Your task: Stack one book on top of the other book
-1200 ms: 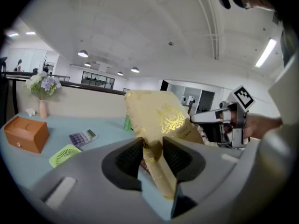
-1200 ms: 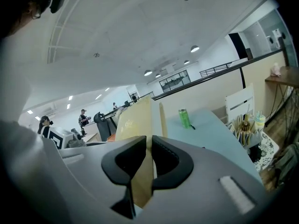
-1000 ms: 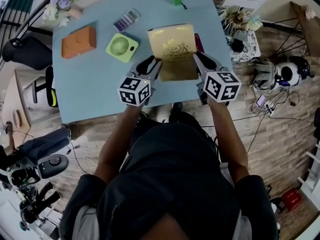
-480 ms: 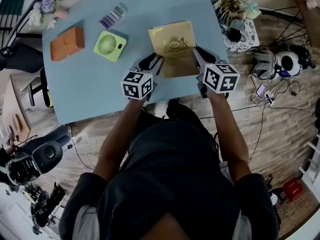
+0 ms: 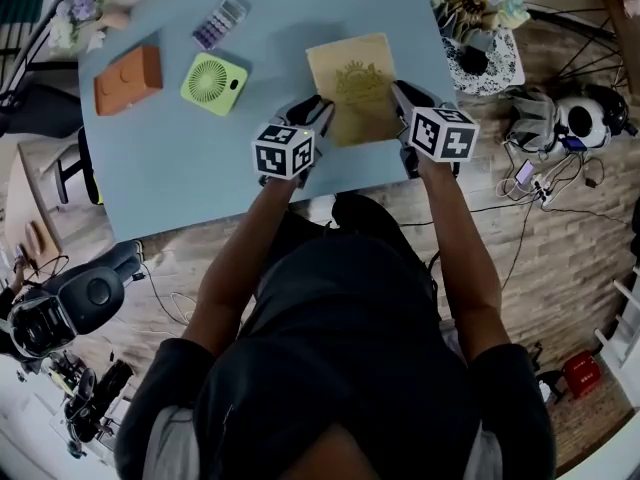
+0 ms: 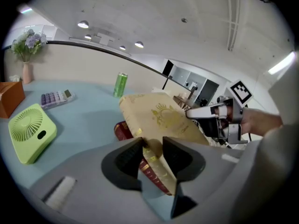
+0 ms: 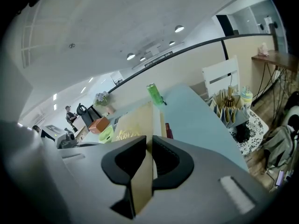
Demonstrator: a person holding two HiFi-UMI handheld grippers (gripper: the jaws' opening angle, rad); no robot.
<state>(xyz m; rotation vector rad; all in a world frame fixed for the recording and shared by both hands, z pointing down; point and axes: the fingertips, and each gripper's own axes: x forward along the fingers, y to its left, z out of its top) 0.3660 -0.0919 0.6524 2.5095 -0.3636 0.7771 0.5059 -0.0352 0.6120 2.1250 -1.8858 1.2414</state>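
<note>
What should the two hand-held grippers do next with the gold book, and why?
Probably lower the gold book flat onto the red book. The left hand-held gripper and right hand-held gripper are each shut on one of its edges, and it hangs tilted right over the red one.

No legible wording, brand or number was found in any view. The tan-gold hardcover book (image 5: pixel 352 86) carries a gold crown-style emblem on its cover. Gold lettering by the emblem is too small and blurred to read. The dark red book (image 6: pixel 122 130) beneath it shows gold bands along its spine, but no characters can be made out. Black-and-white square coded markers stand on the cubes of the left gripper (image 5: pixel 322 116) and the right gripper (image 5: pixel 402 96). These are patterns only, with no text. On the purple-keyed calculator (image 5: pixel 220 22) the key legends are unreadable. On the slim green can (image 6: pixel 120 85) the print is unreadable.
</note>
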